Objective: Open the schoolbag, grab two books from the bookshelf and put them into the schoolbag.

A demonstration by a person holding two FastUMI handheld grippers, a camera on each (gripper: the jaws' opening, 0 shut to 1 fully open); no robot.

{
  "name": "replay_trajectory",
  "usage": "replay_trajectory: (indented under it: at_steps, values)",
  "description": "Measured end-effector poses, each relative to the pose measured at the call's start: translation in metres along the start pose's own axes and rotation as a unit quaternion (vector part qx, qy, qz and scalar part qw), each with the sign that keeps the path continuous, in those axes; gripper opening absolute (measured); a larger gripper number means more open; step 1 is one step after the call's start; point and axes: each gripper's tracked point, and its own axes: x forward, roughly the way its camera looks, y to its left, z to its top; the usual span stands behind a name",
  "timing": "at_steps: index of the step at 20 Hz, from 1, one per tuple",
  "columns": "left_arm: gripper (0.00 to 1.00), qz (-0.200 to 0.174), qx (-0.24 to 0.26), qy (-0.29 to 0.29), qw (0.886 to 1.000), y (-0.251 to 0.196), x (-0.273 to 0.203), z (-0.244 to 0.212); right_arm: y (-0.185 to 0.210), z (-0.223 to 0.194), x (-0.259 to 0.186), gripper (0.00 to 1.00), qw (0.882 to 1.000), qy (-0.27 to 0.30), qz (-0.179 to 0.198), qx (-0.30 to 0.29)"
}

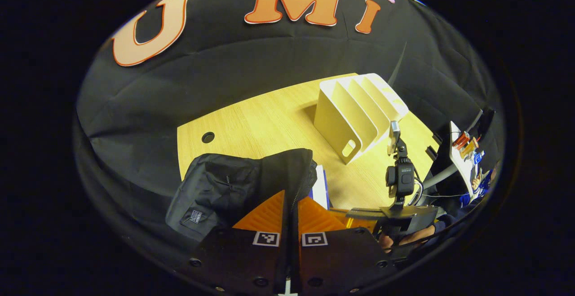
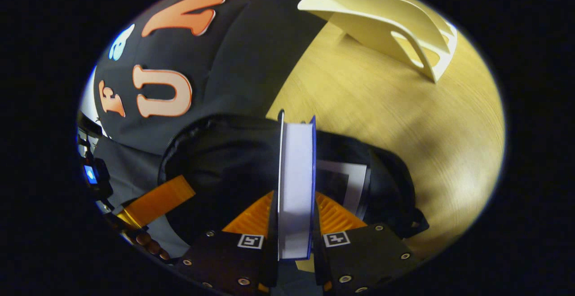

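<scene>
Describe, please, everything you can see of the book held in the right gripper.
The book is thick, with a blue cover and a white page block, seen edge-on and upright. The right gripper is shut on it, one finger on each cover. It hangs over the open mouth of the black schoolbag, on the wooden table, where another book's pale cover already shows. Whether it touches the bag is unclear. The left gripper view shows its edge beside the bag.

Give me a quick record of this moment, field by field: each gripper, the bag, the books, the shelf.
left gripper: shut on the schoolbag flap edge
right gripper: shut on a blue-covered book, held over the bag's opening
schoolbag: open, lying on the wooden table
second book: already inside the bag
bookshelf: slots look empty
</scene>
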Motion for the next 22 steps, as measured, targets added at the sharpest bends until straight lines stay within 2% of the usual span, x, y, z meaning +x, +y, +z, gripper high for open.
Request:
replay_trajectory:
  at_steps: [2, 3, 5, 7, 9, 10, 11, 12, 14, 15, 17, 19, 21, 22]
  values:
    - [0.04, 0.007, 0.009, 0.006, 1.0, 0.0, 0.005, -0.001, -0.016, -0.031, 0.002, 0.44, 0.997, 0.076, -0.031, -0.016]
    - [0.04, 0.009, 0.014, 0.007, 1.0, -0.002, 0.008, -0.001, -0.02, -0.043, 0.003, 0.53, 0.993, 0.104, -0.039, -0.025]
    - [0.04, 0.016, 0.025, 0.011, 1.0, -0.006, 0.013, -0.004, -0.033, -0.059, 0.002, 0.61, 0.985, 0.149, -0.065, -0.05]
    - [0.04, 0.017, 0.023, 0.011, 1.0, -0.007, 0.013, -0.006, -0.022, -0.061, -0.006, 0.7, 0.984, 0.16, -0.057, -0.061]
    - [0.04, 0.027, 0.011, 0.006, 1.0, -0.001, 0.011, -0.003, -0.02, -0.041, -0.01, 0.8, 0.987, 0.147, -0.038, -0.058]
    - [0.04, 0.032, 0.002, 0.006, 0.999, 0.002, 0.011, -0.002, -0.021, -0.034, -0.008, 0.85, 0.986, 0.149, -0.043, -0.056]
    - [0.04, 0.037, -0.007, 0.005, 0.999, 0.003, 0.011, -0.001, -0.024, -0.03, -0.005, 0.75, 0.983, 0.161, -0.056, -0.064]
    - [0.04, 0.042, -0.014, 0.007, 0.999, 0.004, 0.01, -0.003, -0.028, -0.035, -0.007, 0.94, 0.976, 0.188, -0.068, -0.084]
    - [0.04, 0.057, -0.02, 0.01, 0.998, 0.005, 0.011, -0.004, -0.027, -0.043, -0.023, 0.96, 0.962, 0.227, -0.069, -0.136]
    - [0.04, 0.066, -0.021, 0.012, 0.998, 0.004, 0.012, -0.003, -0.024, -0.042, -0.031, 0.96, 0.959, 0.236, -0.059, -0.143]
    - [0.04, 0.096, -0.017, 0.018, 0.995, 0.004, 0.011, -0.004, -0.02, -0.027, -0.054, 0.96, 0.962, 0.236, -0.047, -0.131]
    - [0.07, 0.127, -0.002, 0.029, 0.992, -0.003, 0.009, -0.009, -0.025, 0.002, -0.083, 0.96, 0.965, 0.213, -0.043, -0.145]
    - [0.17, 0.136, 0.0, 0.038, 0.99, -0.022, 0.014, -0.017, -0.035, 0.037, -0.115, 0.97, 0.966, 0.186, -0.048, -0.172]
    - [0.25, 0.142, -0.004, 0.038, 0.989, -0.031, 0.017, -0.018, -0.04, 0.05, -0.131, 0.97, 0.966, 0.176, -0.05, -0.183]
